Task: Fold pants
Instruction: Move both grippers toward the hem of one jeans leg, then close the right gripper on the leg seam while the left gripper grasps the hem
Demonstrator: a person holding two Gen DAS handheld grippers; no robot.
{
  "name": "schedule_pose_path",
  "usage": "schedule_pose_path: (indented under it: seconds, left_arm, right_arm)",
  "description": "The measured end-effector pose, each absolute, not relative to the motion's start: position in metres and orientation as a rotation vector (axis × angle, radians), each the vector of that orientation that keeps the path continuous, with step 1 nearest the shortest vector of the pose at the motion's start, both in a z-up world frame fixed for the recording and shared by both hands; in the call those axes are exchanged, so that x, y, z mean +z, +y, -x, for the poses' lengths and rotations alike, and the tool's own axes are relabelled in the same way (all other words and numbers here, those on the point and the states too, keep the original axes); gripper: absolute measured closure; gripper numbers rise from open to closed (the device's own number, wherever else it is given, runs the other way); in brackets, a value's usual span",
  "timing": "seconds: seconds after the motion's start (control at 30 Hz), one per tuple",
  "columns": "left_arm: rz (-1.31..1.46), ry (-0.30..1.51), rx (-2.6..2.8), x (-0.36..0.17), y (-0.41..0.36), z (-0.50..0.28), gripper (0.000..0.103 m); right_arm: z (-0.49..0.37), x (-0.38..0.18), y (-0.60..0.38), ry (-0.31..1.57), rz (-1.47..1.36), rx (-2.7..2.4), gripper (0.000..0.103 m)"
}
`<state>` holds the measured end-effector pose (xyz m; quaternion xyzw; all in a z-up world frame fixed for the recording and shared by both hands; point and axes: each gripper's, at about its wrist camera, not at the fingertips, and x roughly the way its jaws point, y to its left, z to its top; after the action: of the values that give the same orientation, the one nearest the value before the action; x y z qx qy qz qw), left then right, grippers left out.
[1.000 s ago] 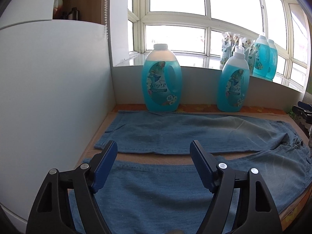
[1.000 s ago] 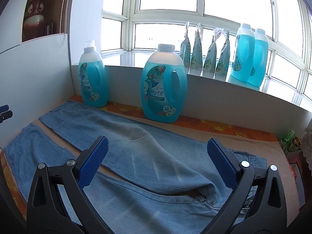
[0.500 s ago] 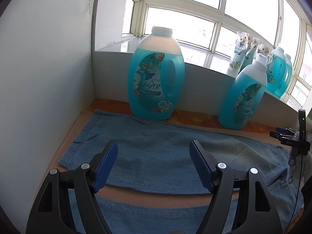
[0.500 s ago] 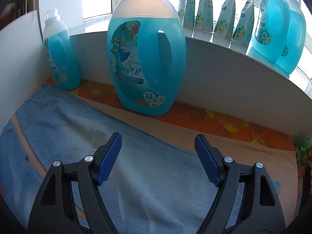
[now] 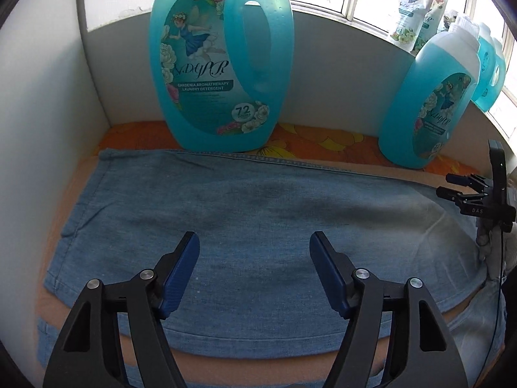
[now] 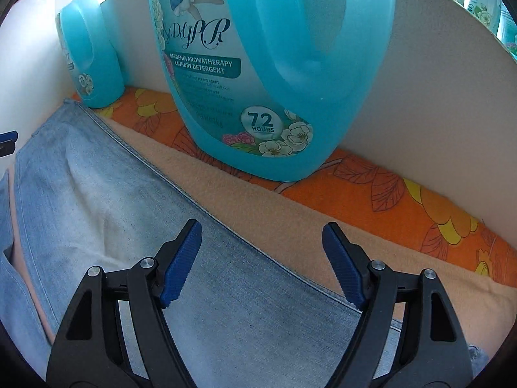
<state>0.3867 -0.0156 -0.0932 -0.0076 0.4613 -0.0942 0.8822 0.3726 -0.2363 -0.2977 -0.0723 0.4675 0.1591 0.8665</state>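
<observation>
Denim pants [image 5: 258, 226] lie spread flat on the table [image 6: 258, 207], legs apart, in front of the big detergent bottle [image 5: 219, 64] — no fold made yet. Left tongs [image 5: 253, 247] closing on nothing; right tongs [image 6: 261, 237] spread, empty, over the far leg's seam.

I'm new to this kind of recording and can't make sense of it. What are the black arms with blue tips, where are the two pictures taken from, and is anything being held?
No robot here: a person carries a hand-held gripper in each hand, each with a camera looking along its two blue-padded fingers. One picture comes from the left hand-held gripper, whose jaws are closing with nothing between them. The other comes from the right hand-held gripper, open above the far edge of the jeans. Neither holds anything. The jeans lie flat on an orange flowered cloth. Blue detergent bottles stand behind them against a white wall.
</observation>
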Motion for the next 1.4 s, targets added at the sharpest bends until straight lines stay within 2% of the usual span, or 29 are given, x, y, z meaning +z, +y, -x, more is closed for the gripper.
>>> schedule_pose_path:
  seconds: [0.13, 0.33, 0.37, 0.43, 0.47, 0.57, 0.7, 0.97, 1.1, 1.4]
  left_arm:
    - [0.004, 1.010, -0.191, -0.113, -0.018, -0.396, 0.039]
    - [-0.003, 1.041, -0.182, -0.128, -0.020, -0.402, 0.040]
    - [-0.003, 1.045, -0.180, -0.129, -0.020, -0.402, 0.040]
    - [-0.005, 1.051, -0.177, -0.133, -0.018, -0.403, 0.040]
    - [-0.004, 1.056, -0.175, -0.134, -0.018, -0.404, 0.040]
    - [-0.008, 1.060, -0.171, -0.135, -0.017, -0.404, 0.040]
    - [0.015, 1.058, -0.168, -0.132, -0.011, -0.404, 0.039]
    - [0.146, 1.008, -0.161, -0.104, 0.014, -0.400, 0.039]
    - [0.220, 0.970, -0.166, -0.086, 0.027, -0.401, 0.033]
    - [0.351, 1.034, -0.149, -0.096, 0.023, -0.427, 0.033]
  right_arm:
    - [-0.377, -0.307, -0.231, 1.013, 0.168, 0.379, 0.022]
    - [-0.383, -0.314, -0.222, 1.039, 0.177, 0.386, 0.023]
    - [-0.382, -0.313, -0.219, 1.042, 0.180, 0.395, 0.029]
    - [-0.379, -0.309, -0.209, 1.050, 0.202, 0.422, 0.050]
    - [-0.378, -0.308, -0.204, 1.060, 0.219, 0.419, 0.068]
    - [-0.375, -0.303, -0.191, 1.084, 0.276, 0.365, 0.088]
    - [-0.356, -0.286, -0.183, 1.042, 0.260, 0.381, 0.092]
    - [-0.280, -0.258, -0.167, 0.926, 0.240, 0.426, 0.094]
    - [-0.232, -0.253, -0.172, 0.914, 0.258, 0.448, 0.094]
    - [-0.178, -0.250, -0.168, 0.874, 0.280, 0.449, 0.095]
